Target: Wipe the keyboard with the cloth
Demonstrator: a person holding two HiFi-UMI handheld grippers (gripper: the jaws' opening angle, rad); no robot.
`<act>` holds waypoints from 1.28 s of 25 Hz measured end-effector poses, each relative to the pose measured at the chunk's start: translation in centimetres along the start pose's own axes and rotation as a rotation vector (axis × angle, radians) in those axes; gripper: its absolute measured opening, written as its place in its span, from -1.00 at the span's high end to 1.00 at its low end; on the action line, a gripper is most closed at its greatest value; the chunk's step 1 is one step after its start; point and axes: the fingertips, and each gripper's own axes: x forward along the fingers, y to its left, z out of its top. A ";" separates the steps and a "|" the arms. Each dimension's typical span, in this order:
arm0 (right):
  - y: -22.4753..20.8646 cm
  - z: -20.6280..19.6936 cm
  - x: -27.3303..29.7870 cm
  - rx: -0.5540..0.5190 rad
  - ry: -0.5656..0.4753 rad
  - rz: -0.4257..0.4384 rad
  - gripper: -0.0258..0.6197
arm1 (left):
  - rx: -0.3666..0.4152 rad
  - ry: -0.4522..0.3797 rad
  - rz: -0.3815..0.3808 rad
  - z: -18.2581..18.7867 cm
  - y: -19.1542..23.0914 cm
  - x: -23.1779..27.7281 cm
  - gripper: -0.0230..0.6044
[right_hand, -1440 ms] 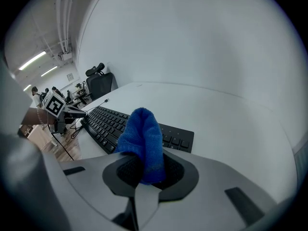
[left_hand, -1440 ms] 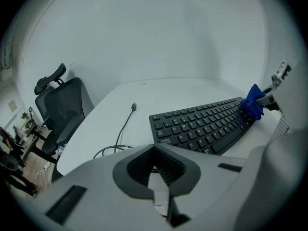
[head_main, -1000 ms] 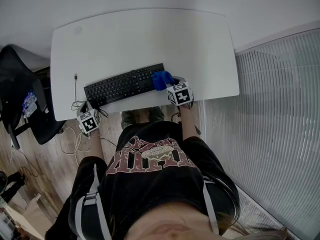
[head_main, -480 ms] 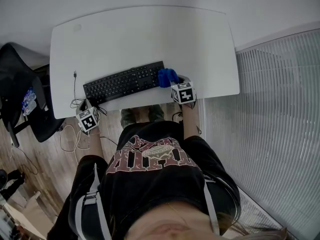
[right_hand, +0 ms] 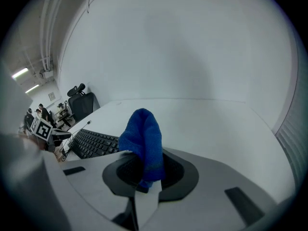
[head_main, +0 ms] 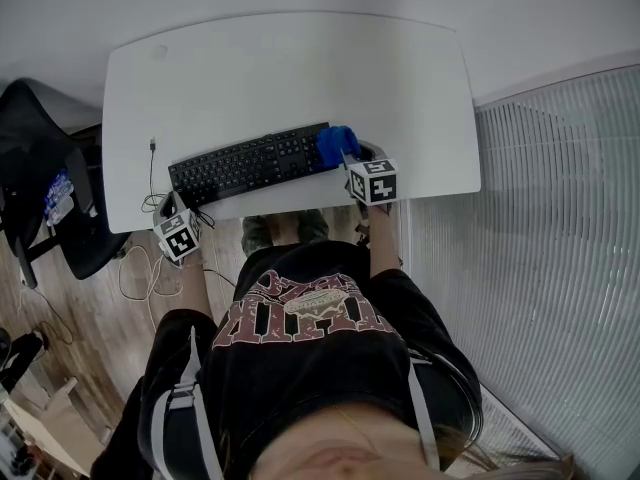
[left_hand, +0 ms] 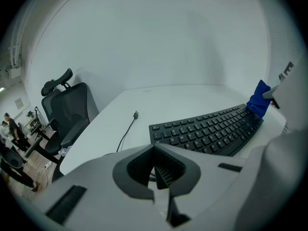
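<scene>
Blue terry, one cloth (right_hand: 143, 141) only, stands bunched up out of the right gripper (right_hand: 144, 179), whose jaws are clamped on its lower end. We count one black keyboard (head_main: 250, 166), one white table (head_main: 300, 68), one thin cable (head_main: 152, 173), one dark office chair (head_main: 40, 168) and two grippers. In the head view the cloth (head_main: 337, 146) sits at the keyboard's 3 o'clock end, over its last keys, with the right gripper (head_main: 350, 161) just behind it at 5 o'clock. The left gripper (head_main: 174, 213) hangs at the keyboard's 7 o'clock corner, at the table's front edge and close to the coiled cable. Only the left gripper view shows that gripper's (left_hand: 158, 174) jaws drawn together with nothing between them. It also shows the cable's plug end (left_hand: 136, 114) lying loose on the tabletop, apart from the keyboard (left_hand: 207, 131) at about its 10 o'clock. Only the right gripper view shows the grip on the cloth itself. The keyboard lies slanted near the table's front edge, so little room is left at 6 o'clock, while the tabletop is broad and bare towards 12 o'clock and past the cloth at 3 o'clock. The chair stands off the table at 9 o'clock.
</scene>
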 end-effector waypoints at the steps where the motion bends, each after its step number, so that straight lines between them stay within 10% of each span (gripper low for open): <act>1: 0.1 0.6 -0.1 0.006 -0.015 0.007 0.72 | -0.001 -0.011 -0.005 0.4 -0.2 -0.1 0.82; 32: 19.3 12.4 4.0 -0.257 -0.161 0.352 0.72 | 0.008 -0.300 -0.292 14.5 -11.6 -4.5 0.82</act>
